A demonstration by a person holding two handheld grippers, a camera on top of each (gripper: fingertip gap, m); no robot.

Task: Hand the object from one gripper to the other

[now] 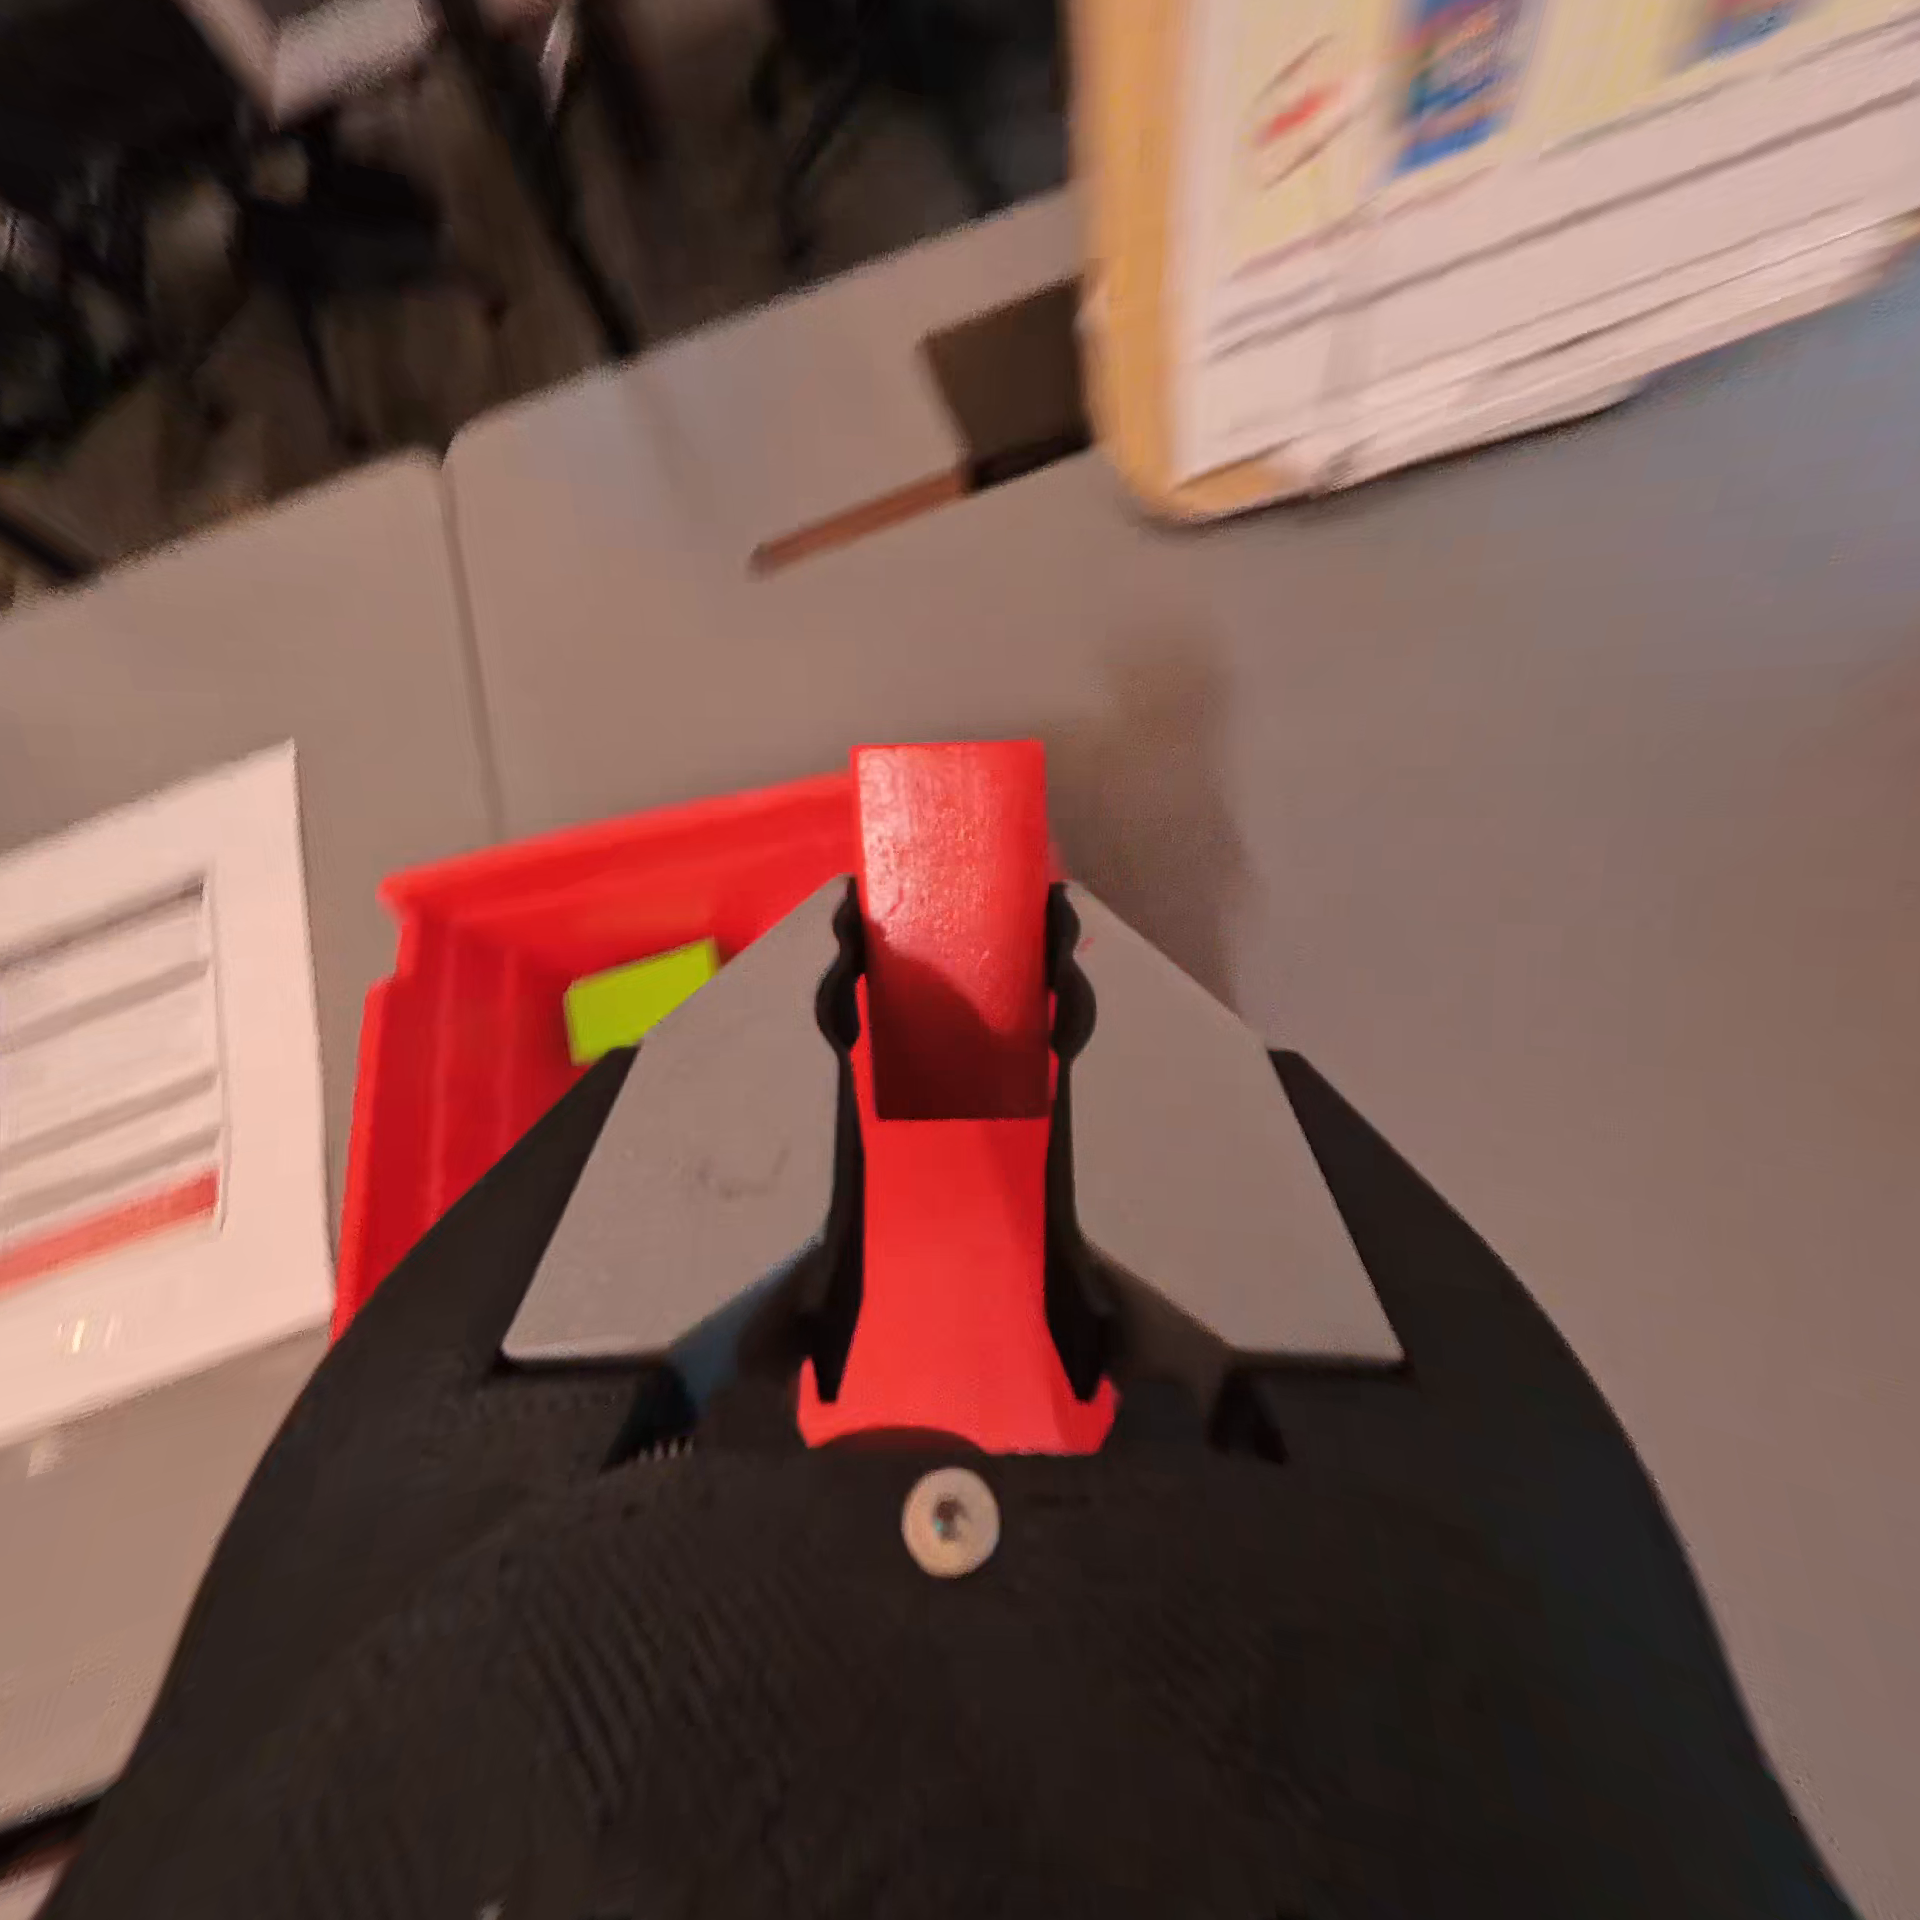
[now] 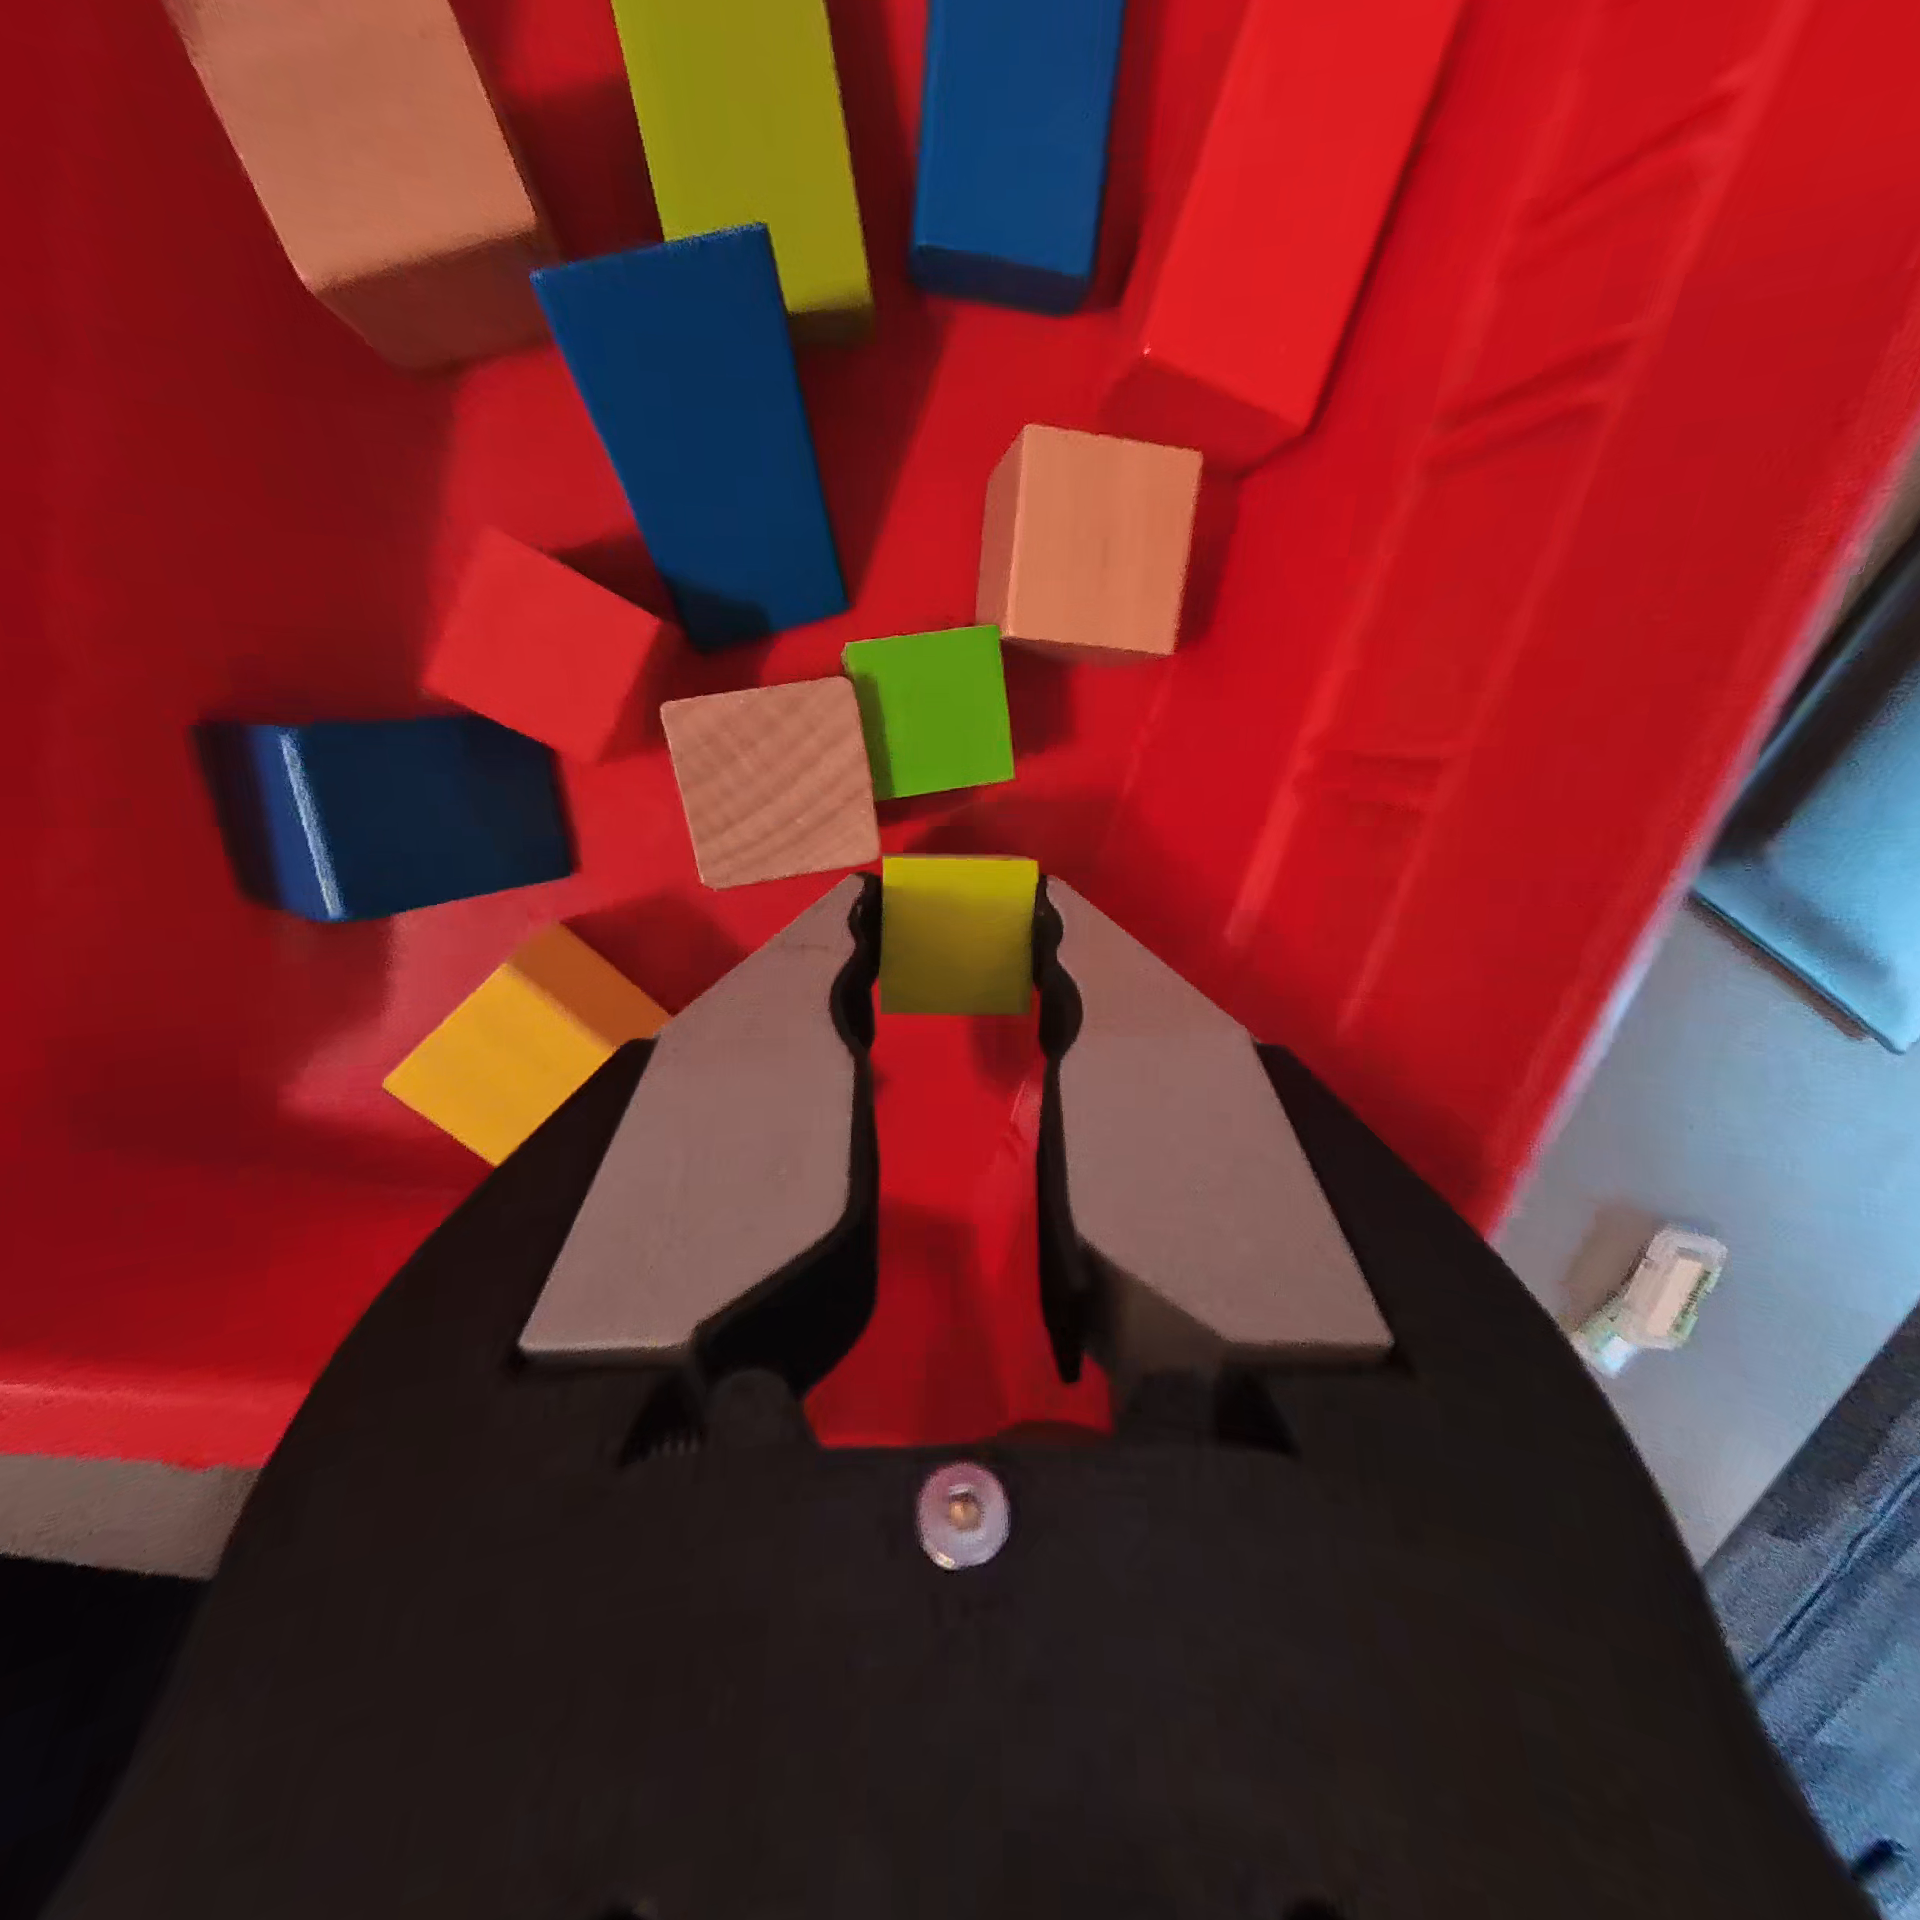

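- Paper sheet (image 1: 135, 1049) with a white border and blurred grey and red bands lies flat at the left of the left wrist view, on the smooth grey table (image 1: 1455, 831).
- Just right of it stands a glossy red plastic bin (image 1: 436, 997) with a moulded rim; a lime block (image 1: 639, 997) shows inside it.
- At the centre, the left gripper (image 1: 951, 935), with matte grey wedge-shaped fingers on a ribbed black body, is clamped on a long red block (image 1: 951, 894): the wavy black pads press its two long sides, and its painted, slightly pitted face juts past the tips, above the table beside the bin.
- Upper right, a tan board (image 1: 1132, 312) carries blurred printed sheets.
- In the right wrist view, the bin's floor (image 2: 208, 468) holds painted wooden blocks: a dark blue slab (image 2: 395, 810) and a yellow cube (image 2: 509, 1039) at left, then a red cube (image 2: 540, 634), a bare-wood cube (image 2: 769, 779) with visible grain, and a green cube (image 2: 930, 712).
- The right gripper (image 2: 958, 935) pinches a small lime block (image 2: 958, 935), pads pressed on both sides, over the bin.
- Far right, a clear plastic connector (image 2: 1652, 1299) lies on the grey table.
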